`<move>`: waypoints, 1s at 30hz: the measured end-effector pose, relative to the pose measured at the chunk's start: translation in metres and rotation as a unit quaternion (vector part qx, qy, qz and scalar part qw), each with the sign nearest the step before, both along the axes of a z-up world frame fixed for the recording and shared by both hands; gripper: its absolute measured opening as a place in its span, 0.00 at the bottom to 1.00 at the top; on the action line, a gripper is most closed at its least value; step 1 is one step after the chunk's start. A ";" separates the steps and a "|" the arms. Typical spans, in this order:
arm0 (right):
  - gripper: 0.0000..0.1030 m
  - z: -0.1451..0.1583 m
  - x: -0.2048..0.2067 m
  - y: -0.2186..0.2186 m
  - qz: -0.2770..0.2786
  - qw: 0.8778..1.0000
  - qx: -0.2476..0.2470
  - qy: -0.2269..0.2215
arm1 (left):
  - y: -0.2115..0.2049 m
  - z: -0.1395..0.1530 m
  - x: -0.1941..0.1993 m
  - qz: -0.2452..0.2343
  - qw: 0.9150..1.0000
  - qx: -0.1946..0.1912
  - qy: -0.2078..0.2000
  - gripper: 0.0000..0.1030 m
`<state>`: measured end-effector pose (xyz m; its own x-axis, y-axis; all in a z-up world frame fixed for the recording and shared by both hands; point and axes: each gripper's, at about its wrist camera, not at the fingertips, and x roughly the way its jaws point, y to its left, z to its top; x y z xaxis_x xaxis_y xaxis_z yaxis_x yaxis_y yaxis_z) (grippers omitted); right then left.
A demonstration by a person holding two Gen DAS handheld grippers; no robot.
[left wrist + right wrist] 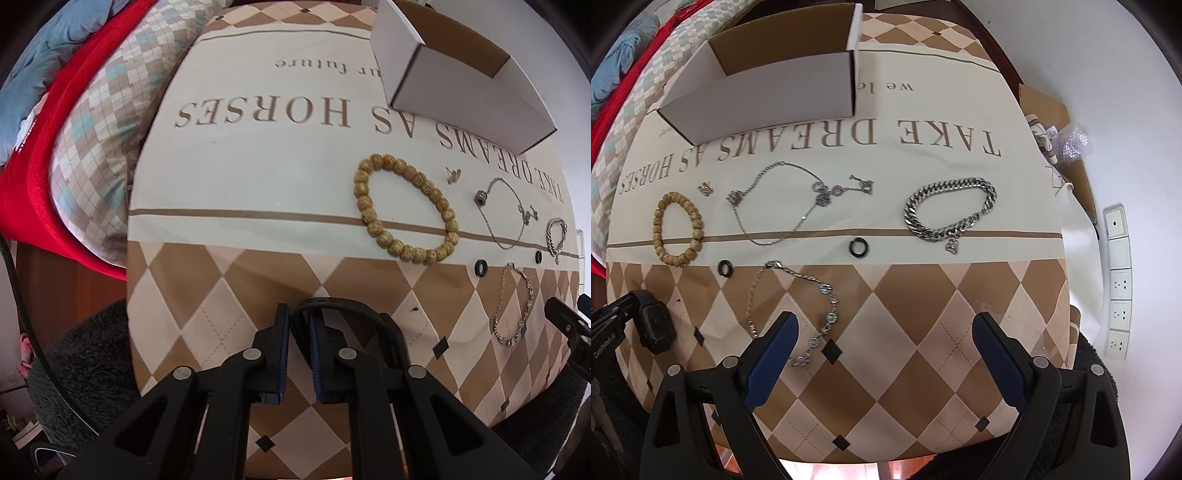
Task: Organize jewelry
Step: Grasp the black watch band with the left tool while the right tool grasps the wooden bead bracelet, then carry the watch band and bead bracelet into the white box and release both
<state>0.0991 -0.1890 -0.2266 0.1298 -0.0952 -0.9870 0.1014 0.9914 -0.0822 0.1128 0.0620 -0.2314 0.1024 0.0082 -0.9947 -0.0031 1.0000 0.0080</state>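
Right gripper (882, 354) gaped wide, empty, above diamond-patterned cloth (908, 332); thin silver chain bracelet with round links (792, 306) just ahead-left of it, long axis running away; left gripper (300, 354) nearly closed, farther; open white cardboard box (768, 85) beyond

a cream-and-brown argyle printed cloth (905, 306) covers the surface; white wall (1115, 110) with a white socket strip (1118, 280); red blanket (33, 177) at left.

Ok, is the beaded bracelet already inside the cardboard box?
No, the beaded bracelet lies on the patterned cloth, apart from the open cardboard box beyond it.
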 end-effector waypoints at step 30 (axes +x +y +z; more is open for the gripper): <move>0.09 -0.025 0.068 0.136 0.104 0.993 0.034 -0.036 | 0.038 0.018 0.026 0.025 0.998 0.024 -0.048 0.06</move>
<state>0.1670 -0.0534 -0.2512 0.2102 0.0069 -0.9776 -0.1034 0.9945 -0.0152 0.1388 0.1000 -0.2138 0.1946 0.0627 -0.9789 -0.0555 0.9971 0.0528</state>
